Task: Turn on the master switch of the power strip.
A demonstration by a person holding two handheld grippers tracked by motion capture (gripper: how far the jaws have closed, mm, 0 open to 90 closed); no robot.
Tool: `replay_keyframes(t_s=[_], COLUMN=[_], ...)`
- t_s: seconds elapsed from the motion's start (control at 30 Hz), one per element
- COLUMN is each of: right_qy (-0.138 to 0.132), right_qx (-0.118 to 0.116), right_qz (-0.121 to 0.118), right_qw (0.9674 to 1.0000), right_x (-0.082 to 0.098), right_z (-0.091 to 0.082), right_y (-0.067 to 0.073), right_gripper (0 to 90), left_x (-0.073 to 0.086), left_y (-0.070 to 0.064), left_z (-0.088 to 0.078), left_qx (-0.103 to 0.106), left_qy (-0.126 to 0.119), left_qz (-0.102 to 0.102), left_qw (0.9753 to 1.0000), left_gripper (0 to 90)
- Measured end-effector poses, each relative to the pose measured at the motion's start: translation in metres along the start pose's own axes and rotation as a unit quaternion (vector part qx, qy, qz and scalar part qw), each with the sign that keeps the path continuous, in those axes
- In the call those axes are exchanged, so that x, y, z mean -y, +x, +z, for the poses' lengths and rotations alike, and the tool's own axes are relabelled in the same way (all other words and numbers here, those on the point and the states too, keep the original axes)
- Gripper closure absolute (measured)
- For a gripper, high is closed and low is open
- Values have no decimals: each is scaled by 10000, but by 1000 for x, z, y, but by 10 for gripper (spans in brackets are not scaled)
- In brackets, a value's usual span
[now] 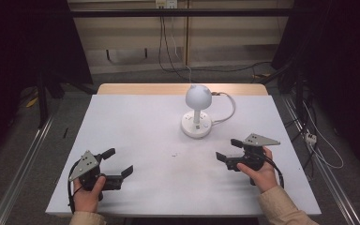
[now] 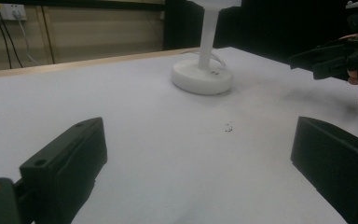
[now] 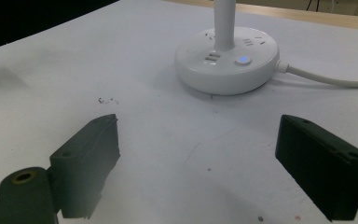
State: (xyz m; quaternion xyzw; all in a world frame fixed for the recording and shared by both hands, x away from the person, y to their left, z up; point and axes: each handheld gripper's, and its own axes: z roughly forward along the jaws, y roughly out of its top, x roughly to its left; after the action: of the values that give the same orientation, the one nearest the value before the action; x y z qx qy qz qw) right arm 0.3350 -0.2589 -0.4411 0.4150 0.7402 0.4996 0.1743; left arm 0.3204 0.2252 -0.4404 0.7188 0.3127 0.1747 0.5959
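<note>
- We are holding the left gripper [image 1: 119, 161] at about 8 o'clock on the white table [image 1: 136, 122], its jaws spread wide and gripping nothing.
- We are holding the right gripper [image 1: 228, 149] at about 4 o'clock, its jaws likewise standing wide apart with only bare tabletop between them.
- The white desk lamp [image 1: 197, 110] is standing upright toward 1 o'clock from the table's middle, well apart from both grippers, its round head sitting atop a slim stem.
- In the right gripper view we are looking at the lamp's round base [image 3: 227, 59] at 12 o'clock; a small blue-lit button [image 3: 244, 59] is showing on it, and a white cord [image 3: 331, 80] is running off toward 3 o'clock.
- In the left gripper view the base [image 2: 202, 79] is sitting near 12 o'clock, the right gripper [image 2: 328, 60] hovering at 2 o'clock.
</note>
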Motion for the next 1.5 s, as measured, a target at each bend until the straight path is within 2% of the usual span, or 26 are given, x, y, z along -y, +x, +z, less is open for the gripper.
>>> replay_keyframes(t_s=[0.6, 0.77, 1.5], right_qy=[13, 24, -26], right_qx=[58, 61, 66], right_qz=[24, -33, 3], right_qw=[10000, 10000, 10000], right_x=[13, 18, 28], right_z=[-18, -21, -37], right_y=[-1, 0, 2], right_gripper=[135, 140, 140], left_x=[0, 0, 0], left_y=[0, 0, 0], left_z=[0, 0, 0], left_qx=[-11, -5, -5], left_qy=[36, 17, 39], left_qz=[1, 2, 30], left_qw=[10000, 10000, 10000], left_gripper=[31, 31, 31])
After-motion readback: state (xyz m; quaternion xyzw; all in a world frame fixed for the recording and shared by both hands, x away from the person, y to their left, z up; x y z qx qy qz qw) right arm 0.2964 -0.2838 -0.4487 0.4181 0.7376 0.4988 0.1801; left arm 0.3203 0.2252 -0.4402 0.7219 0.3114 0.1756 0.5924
